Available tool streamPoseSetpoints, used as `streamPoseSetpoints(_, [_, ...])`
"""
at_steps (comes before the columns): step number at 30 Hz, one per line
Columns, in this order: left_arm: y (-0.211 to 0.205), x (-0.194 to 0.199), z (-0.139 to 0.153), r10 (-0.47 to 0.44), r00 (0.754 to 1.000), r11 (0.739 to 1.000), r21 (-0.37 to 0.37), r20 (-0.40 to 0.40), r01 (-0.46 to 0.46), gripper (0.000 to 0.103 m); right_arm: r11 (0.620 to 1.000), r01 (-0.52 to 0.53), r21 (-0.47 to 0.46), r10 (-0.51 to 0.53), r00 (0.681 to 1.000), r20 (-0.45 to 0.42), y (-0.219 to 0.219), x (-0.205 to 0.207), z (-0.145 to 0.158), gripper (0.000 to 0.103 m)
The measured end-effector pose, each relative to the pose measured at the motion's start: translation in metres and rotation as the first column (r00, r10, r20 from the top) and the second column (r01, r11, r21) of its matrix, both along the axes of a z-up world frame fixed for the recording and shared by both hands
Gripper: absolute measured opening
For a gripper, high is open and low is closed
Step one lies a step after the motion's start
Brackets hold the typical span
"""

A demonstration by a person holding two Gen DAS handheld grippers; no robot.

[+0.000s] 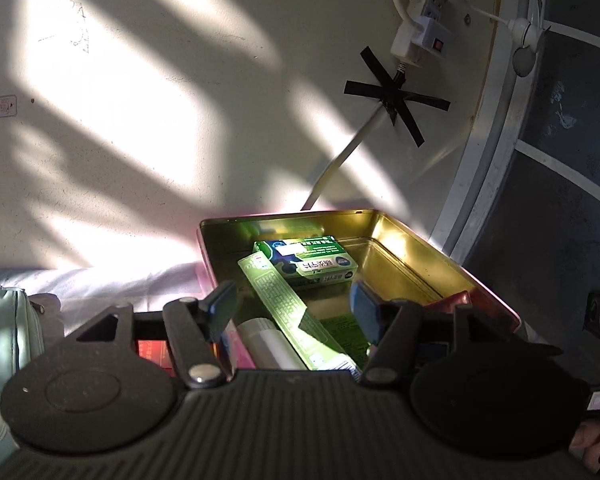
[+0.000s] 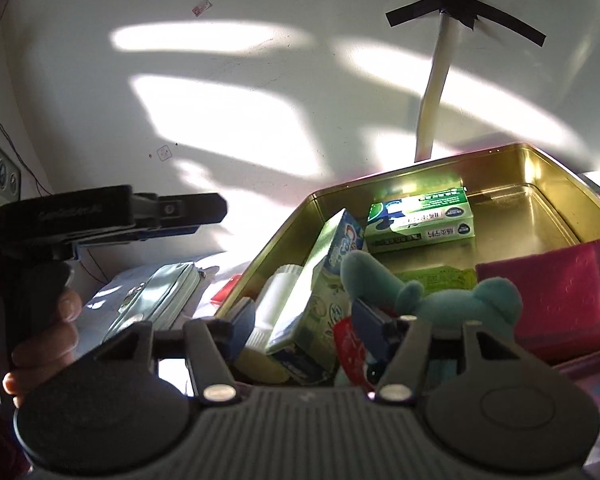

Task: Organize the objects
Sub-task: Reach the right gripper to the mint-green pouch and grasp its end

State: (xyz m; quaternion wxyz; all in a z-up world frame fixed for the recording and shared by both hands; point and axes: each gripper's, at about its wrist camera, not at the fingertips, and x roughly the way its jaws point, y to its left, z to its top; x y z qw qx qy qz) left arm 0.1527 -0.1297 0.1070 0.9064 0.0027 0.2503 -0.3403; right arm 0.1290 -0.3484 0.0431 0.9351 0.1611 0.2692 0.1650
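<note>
Right gripper [image 2: 303, 322], parted and empty, straddles the toothpaste box [image 2: 320, 296] in the tin [image 2: 556, 184]; left gripper [image 1: 294, 308] likewise parted, empty.

A: How is the light?

B: Hard sunlight falls in slanting patches on the pale wall [image 1: 140, 80], blown out to pure white, with soft dark shadow bands between them. The gold tin [image 1: 412, 240] glints at its rim toward twelve o'clock.

A: And picture quality?

B: Sharp in the centre. Fisheye bending curves everything toward three and nine o'clock. Foreground plastic at six o'clock sits in deep shadow.
</note>
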Motion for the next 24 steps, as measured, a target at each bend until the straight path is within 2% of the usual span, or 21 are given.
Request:
streamPoseSetpoints(2, [0.031,-0.008,-0.006,0.050,0.999,0.999,0.011,0.009,-0.050,0.065,0.996,0.084,-0.012,-0.083,0.996,0.037,-0.005,-0.001,-0.002,0.055])
streamPoseSetpoints(5, [0.078,-0.020,-0.017,0.169,0.986,0.985,0.018,0.004,-0.169,0.065,0.976,0.210,-0.052,-0.201,0.969,0.145,-0.003,-0.014,0.004,0.061])
streamPoseSetpoints(7, [0.115,-0.025,-0.026,0.276,0.961,0.961,0.021,-0.025,-0.276,0.065,0.980,0.200,-0.005,-0.195,0.961,0.196,-0.002,-0.024,0.010,0.061])
streamPoseSetpoints(8, [0.136,-0.028,-0.032,0.336,0.941,0.942,0.021,-0.050,-0.335,0.065,0.983,0.183,0.014,-0.182,0.961,0.208,0.001,-0.027,0.012,0.062])
streamPoseSetpoints(11, [0.182,-0.031,-0.049,0.453,0.884,0.891,0.025,-0.113,-0.454,0.065,0.997,0.068,0.044,-0.076,0.973,0.217,0.022,-0.034,0.019,0.062])
streamPoseSetpoints(14, [0.221,-0.031,-0.066,0.554,0.816,0.830,0.031,-0.163,-0.557,0.065,0.997,-0.080,-0.008,0.080,0.974,0.211,0.063,-0.039,0.022,0.063])
streamPoseSetpoints(16, [0.235,-0.028,-0.075,0.584,0.790,0.806,0.021,-0.185,-0.591,0.065,0.982,-0.176,-0.069,0.186,0.964,0.190,0.097,-0.042,0.018,0.063])
streamPoseSetpoints(18, [0.246,-0.021,-0.086,0.603,0.767,0.788,0.013,-0.217,-0.616,0.065,0.961,-0.258,-0.096,0.269,0.956,0.120,0.130,-0.037,0.009,0.063])
streamPoseSetpoints(21, [0.252,-0.017,-0.101,0.588,0.763,0.790,-0.015,-0.268,-0.613,0.065,0.936,-0.339,-0.100,0.342,0.939,0.023,0.169,-0.025,-0.005,0.063])
streamPoseSetpoints(24, [0.246,-0.023,-0.106,0.586,0.787,0.798,-0.027,-0.195,-0.601,0.072,0.928,-0.369,-0.049,0.366,0.929,-0.058,0.196,-0.004,-0.012,0.063])
